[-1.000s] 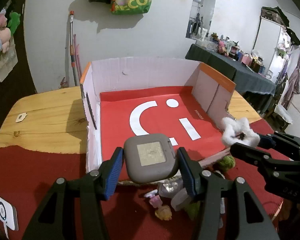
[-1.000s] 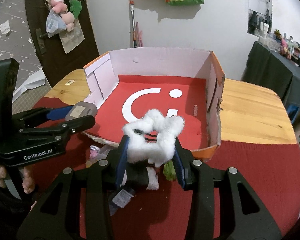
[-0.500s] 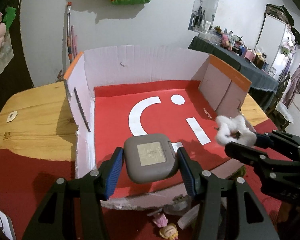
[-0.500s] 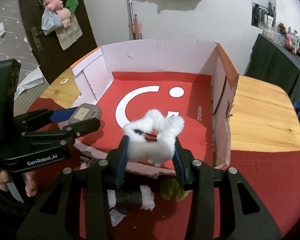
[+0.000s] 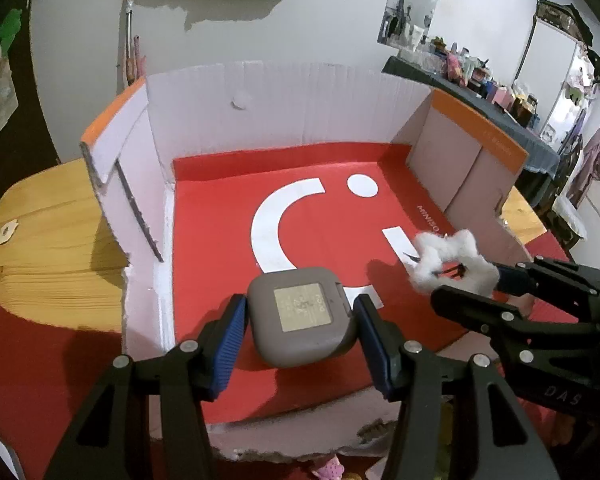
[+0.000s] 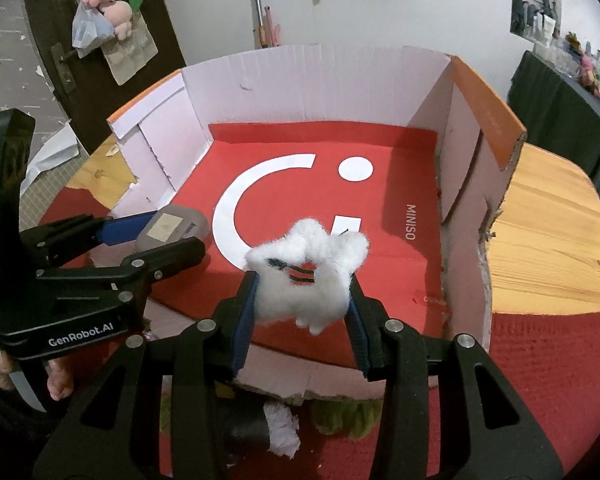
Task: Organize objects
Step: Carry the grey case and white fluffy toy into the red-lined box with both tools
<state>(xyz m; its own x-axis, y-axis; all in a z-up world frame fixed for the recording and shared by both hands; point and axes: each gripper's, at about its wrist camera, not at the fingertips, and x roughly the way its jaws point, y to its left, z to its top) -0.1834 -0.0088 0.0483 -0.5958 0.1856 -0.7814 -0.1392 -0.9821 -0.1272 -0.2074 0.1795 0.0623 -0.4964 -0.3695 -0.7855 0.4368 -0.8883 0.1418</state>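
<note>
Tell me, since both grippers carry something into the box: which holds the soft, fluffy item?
The right gripper, shut on the white fluffy toy; the left gripper holds a hard grey case.

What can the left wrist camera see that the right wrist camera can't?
Only the left wrist view shows the cluttered dark table at the far right and a small pink toy below the box's near edge.

Only the right wrist view shows the dark door hung with plush toys and a fuzzy green item on the red cloth.

Both show the open cardboard box, the left hand-held gripper clamping a grey square case, and the right hand-held gripper clamping a white fluffy scrunchie.
</note>
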